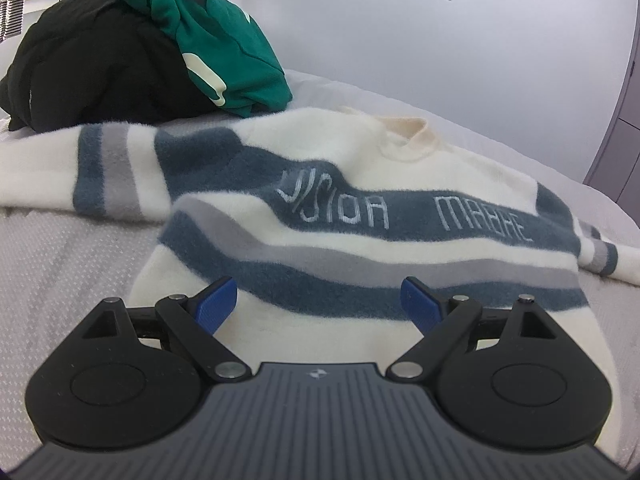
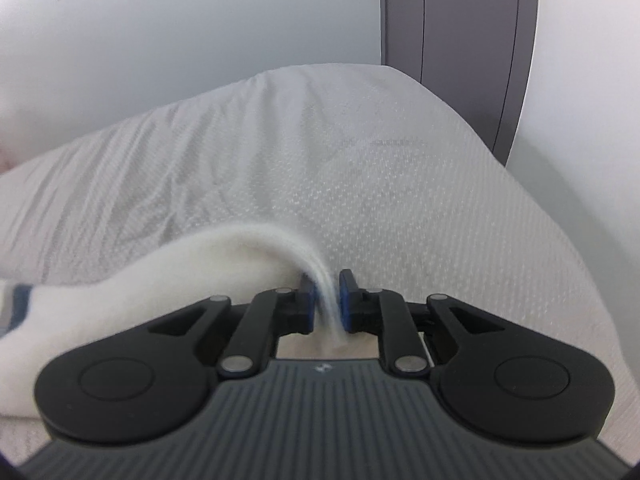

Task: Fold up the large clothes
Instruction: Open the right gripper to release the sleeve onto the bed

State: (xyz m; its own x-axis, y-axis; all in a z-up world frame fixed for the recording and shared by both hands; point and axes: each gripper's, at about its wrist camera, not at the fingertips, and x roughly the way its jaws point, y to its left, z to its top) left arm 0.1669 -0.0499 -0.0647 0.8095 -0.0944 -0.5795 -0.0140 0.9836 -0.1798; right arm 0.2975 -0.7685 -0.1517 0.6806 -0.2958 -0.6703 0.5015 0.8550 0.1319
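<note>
**Sweater spread on the bed, sleeve end between the right jaws**

Across the bed (image 1: 60, 240) lies the cream sweater (image 1: 360, 248) with blue and grey stripes, front up, collar at the far side. Beyond its left sleeve sit a black garment (image 1: 92, 64) and a green garment (image 1: 224, 48). At the near hem the left gripper (image 1: 318, 304) hovers with jaws wide apart, holding nothing. Right gripper (image 2: 327, 300): jaws narrowly parted, a fluffy sleeve end (image 2: 240, 252) threaded between them; whether the pads press it I cannot tell.

Three garments lie on one bed (image 1: 72, 248): one cream sweater (image 1: 400, 168) with blue and grey stripes, plus one black garment (image 1: 92, 64) and one green garment (image 1: 224, 40) piled at the far left corner.
</note>
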